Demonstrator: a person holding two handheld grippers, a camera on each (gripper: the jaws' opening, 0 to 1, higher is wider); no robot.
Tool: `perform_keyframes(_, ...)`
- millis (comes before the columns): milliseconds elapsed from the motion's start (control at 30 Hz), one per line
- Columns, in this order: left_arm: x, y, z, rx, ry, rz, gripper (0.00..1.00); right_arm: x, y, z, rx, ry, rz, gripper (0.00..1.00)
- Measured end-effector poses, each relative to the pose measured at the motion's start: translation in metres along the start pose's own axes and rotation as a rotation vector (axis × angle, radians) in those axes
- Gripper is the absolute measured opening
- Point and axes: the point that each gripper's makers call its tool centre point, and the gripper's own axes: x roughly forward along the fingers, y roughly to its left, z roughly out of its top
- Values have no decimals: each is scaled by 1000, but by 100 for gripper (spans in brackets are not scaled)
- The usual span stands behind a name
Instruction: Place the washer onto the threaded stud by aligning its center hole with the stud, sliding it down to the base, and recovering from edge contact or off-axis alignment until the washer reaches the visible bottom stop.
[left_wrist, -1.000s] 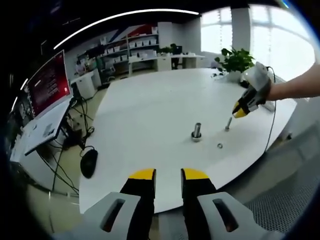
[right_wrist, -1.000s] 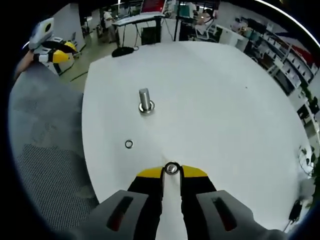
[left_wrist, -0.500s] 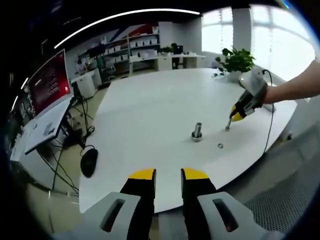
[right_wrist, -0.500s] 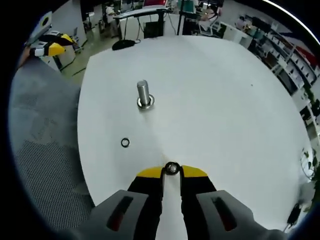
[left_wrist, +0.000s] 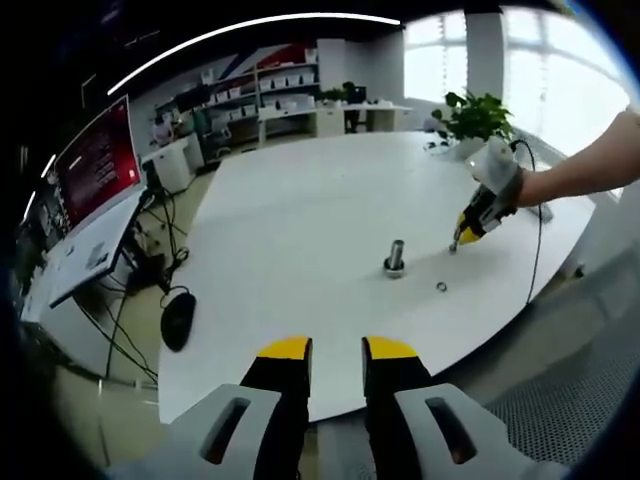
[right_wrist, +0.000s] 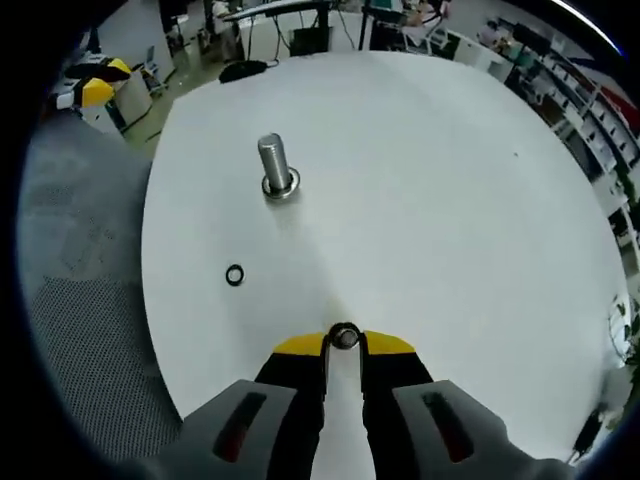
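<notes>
While the right gripper (right_wrist: 343, 343) is clamped on a small round metal piece at its tips — it looks like a second stud or bolt seen end-on, though I cannot tell for sure — the stud (right_wrist: 272, 168) stands upright on the white table (right_wrist: 450, 200), well ahead of those tips and a little left. What seems to be the washer (right_wrist: 234, 274), a small dark ring, lies flat on the table between the stud and the gripper, off to the stud's left side and apart from it. A ring already sits round the stud's base; whether that is a fitted washer or the stud's own flange is unclear. From the left gripper (left_wrist: 335, 350), its jaws slightly apart and holding nothing, the stud (left_wrist: 396, 258) is far off, the ring (left_wrist: 440, 287) near it, and the other tool (left_wrist: 463, 236) hovers just beyond the stud. The risk, I judge, is that the washer is thin and flat on a smooth top — jaws may skid it away or pinch it tilted, and a tilted washer would catch on the threads. The held piece also occupies the jaws, so it stands in the way of any pickup. Far from the stud, past the table edge, are a monitor (left_wrist: 95, 165), a mouse (left_wrist: 178, 324) and a plant (left_wrist: 472, 115).
</notes>
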Motion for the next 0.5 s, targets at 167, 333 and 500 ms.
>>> perform_keyframes(167, 0, 0, -1, -4, 5, 1, 18, 9, 4, -5, 12, 15, 8, 14)
perform_keyframes(333, 1, -1, -3, 1, 17, -4, 18, 13, 2, -5, 31, 1, 3, 15)
perform_keyframes(500, 1, -1, -3, 0, 14, -4, 18, 12, 2, -10, 21, 8, -8, 17)
